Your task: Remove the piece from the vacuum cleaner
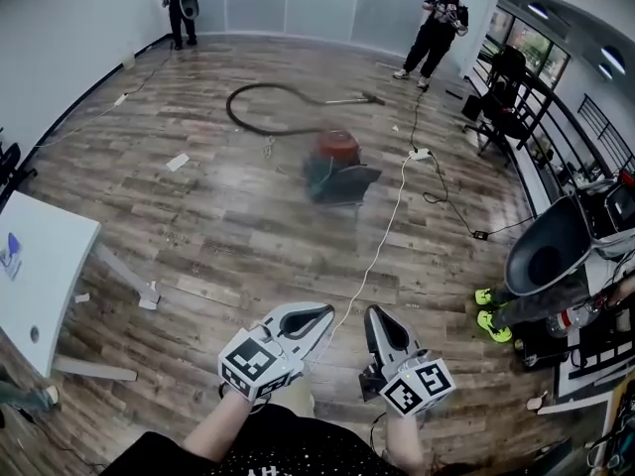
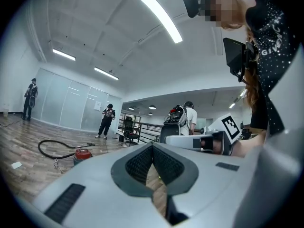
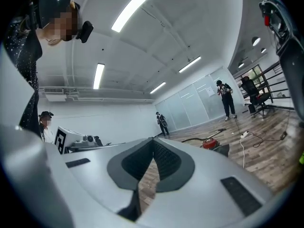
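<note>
The vacuum cleaner [image 1: 335, 165], with a red top on a dark base, stands on the wooden floor in the middle of the room, far from both grippers. Its black hose [image 1: 260, 102] loops behind it to the left. The vacuum also shows small in the left gripper view [image 2: 82, 154] and in the right gripper view [image 3: 209, 143]. My left gripper [image 1: 325, 314] and right gripper [image 1: 374, 314] are held side by side close to my body. Both are shut with nothing between the jaws [image 2: 152, 147] [image 3: 153, 142].
A white cable [image 1: 382, 241] runs along the floor from a power strip [image 1: 421, 154] toward me. A white table [image 1: 40, 266] stands at the left. A grey chair [image 1: 546, 251] and clutter are at the right. Two people [image 1: 181, 3] [image 1: 437, 30] stand at the far wall.
</note>
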Tool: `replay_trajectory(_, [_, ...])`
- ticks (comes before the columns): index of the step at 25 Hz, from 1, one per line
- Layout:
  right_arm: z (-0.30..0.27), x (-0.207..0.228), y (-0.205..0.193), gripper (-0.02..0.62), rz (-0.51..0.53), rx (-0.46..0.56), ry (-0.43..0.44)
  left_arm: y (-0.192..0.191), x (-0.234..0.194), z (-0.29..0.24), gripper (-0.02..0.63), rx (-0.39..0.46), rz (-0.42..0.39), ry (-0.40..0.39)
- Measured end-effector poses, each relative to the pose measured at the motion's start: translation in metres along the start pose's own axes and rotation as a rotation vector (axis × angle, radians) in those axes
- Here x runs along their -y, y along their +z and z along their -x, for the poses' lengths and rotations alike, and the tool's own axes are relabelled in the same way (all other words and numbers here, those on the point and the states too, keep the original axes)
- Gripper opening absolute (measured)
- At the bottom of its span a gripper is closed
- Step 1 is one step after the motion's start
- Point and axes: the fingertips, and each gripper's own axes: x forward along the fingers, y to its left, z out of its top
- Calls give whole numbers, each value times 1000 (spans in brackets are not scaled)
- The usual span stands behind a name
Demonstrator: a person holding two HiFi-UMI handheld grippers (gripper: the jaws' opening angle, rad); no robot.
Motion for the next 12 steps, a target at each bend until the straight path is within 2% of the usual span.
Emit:
replay_trajectory(6, [-32, 32, -3, 11, -22, -32, 10, -5, -38, -32, 8, -14, 29, 13])
replay_trajectory(12, [-83, 98, 17, 11, -18, -29, -28, 3, -94, -96, 8, -12, 39, -9])
